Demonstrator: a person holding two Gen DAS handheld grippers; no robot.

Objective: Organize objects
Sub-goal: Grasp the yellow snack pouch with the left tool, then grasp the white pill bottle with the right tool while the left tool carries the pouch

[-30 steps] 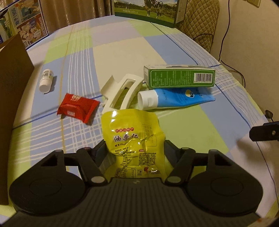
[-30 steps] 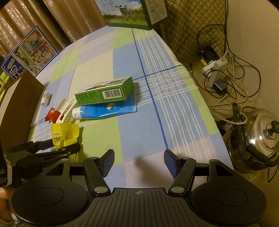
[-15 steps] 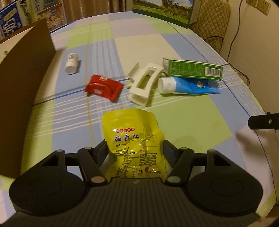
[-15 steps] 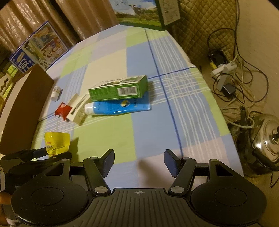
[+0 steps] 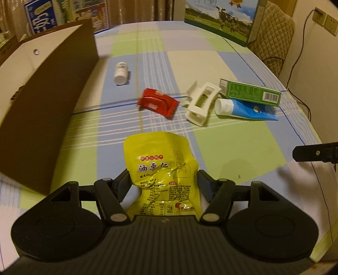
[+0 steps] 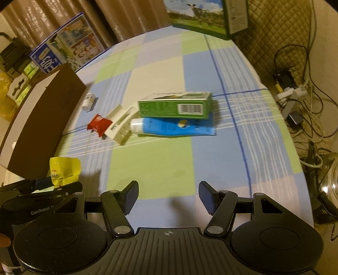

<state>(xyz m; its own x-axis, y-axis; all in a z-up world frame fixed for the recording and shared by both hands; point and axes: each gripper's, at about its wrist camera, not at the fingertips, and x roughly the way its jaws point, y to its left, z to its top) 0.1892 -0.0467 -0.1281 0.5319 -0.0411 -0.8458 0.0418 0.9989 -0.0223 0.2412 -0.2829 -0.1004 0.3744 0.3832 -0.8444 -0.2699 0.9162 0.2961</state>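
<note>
My left gripper [image 5: 163, 179] is shut on a yellow snack pouch [image 5: 162, 169] and holds it above the checked tablecloth; the pouch also shows in the right wrist view [image 6: 64, 169]. Beyond it lie a red packet [image 5: 158, 102], a white hair claw [image 5: 200, 103], a blue tube [image 5: 245, 107], a green box [image 5: 251, 92] and a small white bottle [image 5: 120, 73]. A brown cardboard box [image 5: 40, 105] stands at the left. My right gripper [image 6: 169, 197] is open and empty near the table's front edge, short of the tube [image 6: 171, 128] and green box [image 6: 175, 105].
Printed cartons [image 5: 219, 19] stand at the table's far edge. A quilted chair back [image 6: 274, 27] is at the far right. Cables [image 6: 300, 99] and a steel kettle [image 6: 329, 186] lie on the floor to the right of the table.
My left gripper has pulled back and left with the yellow pouch; the brown box now fills more of its view. My right gripper has shifted so the tube and green box sit closer to centre.
</note>
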